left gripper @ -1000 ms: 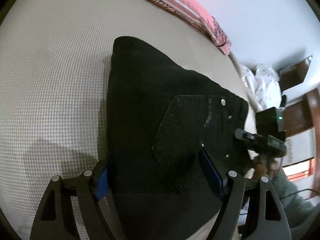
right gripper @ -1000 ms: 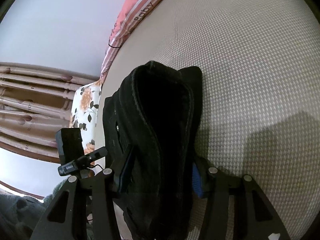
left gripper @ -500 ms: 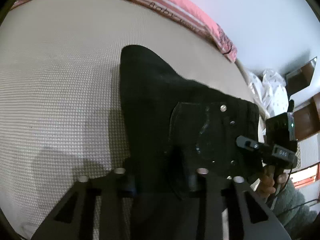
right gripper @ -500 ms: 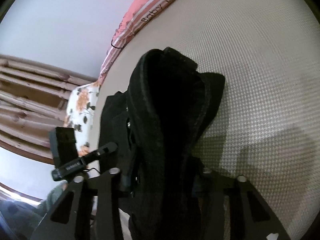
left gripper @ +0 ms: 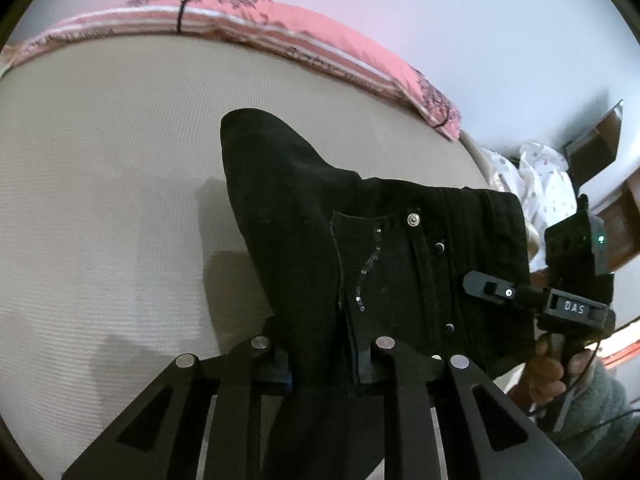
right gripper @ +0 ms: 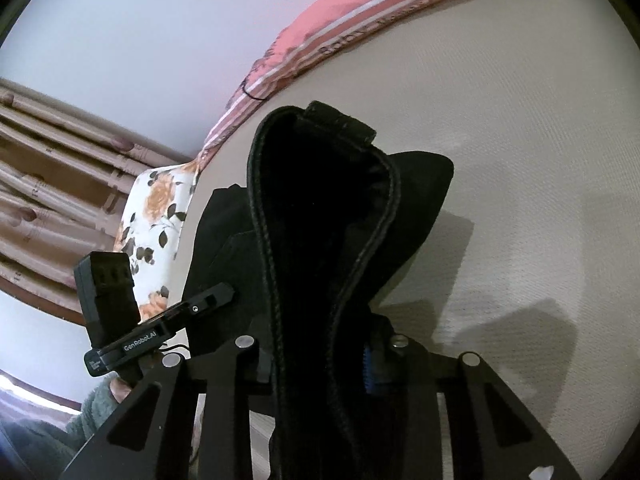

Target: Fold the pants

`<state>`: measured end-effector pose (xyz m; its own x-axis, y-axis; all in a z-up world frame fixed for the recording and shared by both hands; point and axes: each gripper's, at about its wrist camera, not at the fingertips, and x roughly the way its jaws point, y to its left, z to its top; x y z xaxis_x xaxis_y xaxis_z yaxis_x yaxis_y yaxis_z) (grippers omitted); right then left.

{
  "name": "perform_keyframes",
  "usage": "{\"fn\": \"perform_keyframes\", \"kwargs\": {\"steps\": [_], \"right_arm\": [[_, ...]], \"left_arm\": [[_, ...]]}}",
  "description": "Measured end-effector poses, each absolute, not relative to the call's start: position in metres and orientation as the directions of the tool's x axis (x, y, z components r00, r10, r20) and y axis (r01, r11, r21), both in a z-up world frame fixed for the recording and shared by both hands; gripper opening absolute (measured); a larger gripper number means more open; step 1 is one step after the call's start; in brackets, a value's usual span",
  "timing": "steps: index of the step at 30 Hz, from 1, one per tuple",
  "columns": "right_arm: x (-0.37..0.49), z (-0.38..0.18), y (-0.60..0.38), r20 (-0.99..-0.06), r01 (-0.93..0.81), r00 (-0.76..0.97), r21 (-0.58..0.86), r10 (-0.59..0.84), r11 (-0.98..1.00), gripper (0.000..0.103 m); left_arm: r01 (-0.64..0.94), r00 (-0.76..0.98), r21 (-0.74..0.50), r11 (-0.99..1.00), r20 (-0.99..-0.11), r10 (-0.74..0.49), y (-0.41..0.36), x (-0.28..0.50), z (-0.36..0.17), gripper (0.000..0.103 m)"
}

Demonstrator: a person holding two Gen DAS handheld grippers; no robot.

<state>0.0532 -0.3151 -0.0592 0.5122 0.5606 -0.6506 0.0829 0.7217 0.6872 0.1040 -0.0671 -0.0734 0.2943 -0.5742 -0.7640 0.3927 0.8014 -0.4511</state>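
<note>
Both tools, left and right, now closing on pants, lifted toward twelve o'clock off bed; fold underway.

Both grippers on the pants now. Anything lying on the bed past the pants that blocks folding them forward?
Nothing visible. The left gripper and the right gripper are both closing on the black pants, cloth pinched between the pads. The beige bed surface beyond is bare up to the pink pillow at its far edge.
</note>
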Motion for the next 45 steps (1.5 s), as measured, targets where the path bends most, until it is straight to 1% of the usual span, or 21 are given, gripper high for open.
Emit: {"fn": "perform_keyframes", "kwargs": {"steps": [7,16,25,30,35,37,38,39,40,41,42,43,45], "right_arm": [[0.082,-0.059,-0.293,-0.647,0.048,0.487,0.691,0.587,0.721,0.028],[0.122,-0.056,-0.276,-0.635,0.011,0.467,0.700,0.616,0.714,0.028],[0.167,-0.052,-0.273,-0.623,-0.002,0.472,0.706,0.623,0.708,0.028],[0.191,-0.058,-0.274,-0.635,0.013,0.471,0.699,0.612,0.715,0.028],[0.206,-0.071,-0.277,-0.665,0.036,0.466,0.674,0.584,0.738,0.028],[0.206,-0.080,-0.279,-0.692,0.043,0.468,0.640,0.550,0.767,0.029],[0.205,-0.083,-0.280,-0.707,0.039,0.468,0.616,0.530,0.787,0.030],[0.204,-0.086,-0.278,-0.723,0.036,0.469,0.589,0.507,0.807,0.035],[0.202,-0.088,-0.276,-0.738,0.028,0.472,0.559,0.482,0.829,0.037],[0.201,-0.089,-0.274,-0.742,0.023,0.479,0.545,0.469,0.838,0.038],[0.201,-0.090,-0.274,-0.745,0.028,0.483,0.538,0.460,0.842,0.040],[0.201,-0.091,-0.275,-0.748,0.034,0.483,0.536,0.455,0.844,0.043],[0.199,-0.093,-0.277,-0.748,0.048,0.489,0.536,0.448,0.843,0.045]], "left_arm": [[0.350,0.333,-0.406,0.844,-0.789,-0.517,-0.050,0.116,-0.070,0.019],[0.322,0.376,-0.361,0.875,-0.799,-0.468,-0.034,0.146,-0.061,0.019],[0.289,0.410,-0.364,0.885,-0.789,-0.458,-0.026,0.185,-0.058,0.019],[0.284,0.417,-0.351,0.892,-0.793,-0.444,-0.029,0.208,-0.061,0.019],[0.278,0.413,-0.327,0.903,-0.808,-0.420,-0.027,0.226,-0.076,0.019],[0.279,0.407,-0.333,0.900,-0.808,-0.426,-0.022,0.228,-0.085,0.021],[0.281,0.406,-0.340,0.897,-0.805,-0.432,-0.020,0.228,-0.088,0.025],[0.283,0.407,-0.343,0.896,-0.803,-0.436,-0.018,0.228,-0.090,0.029],[0.290,0.411,-0.332,0.898,-0.804,-0.430,-0.018,0.228,-0.093,0.031],[0.293,0.415,-0.317,0.902,-0.808,-0.418,-0.019,0.228,-0.095,0.035],[0.292,0.419,-0.306,0.906,-0.811,-0.409,-0.019,0.227,-0.096,0.040],[0.287,0.425,-0.300,0.910,-0.811,-0.401,-0.019,0.227,-0.098,0.042],[0.272,0.433,-0.305,0.913,-0.808,-0.399,-0.017,0.228,-0.100,0.048]]}}
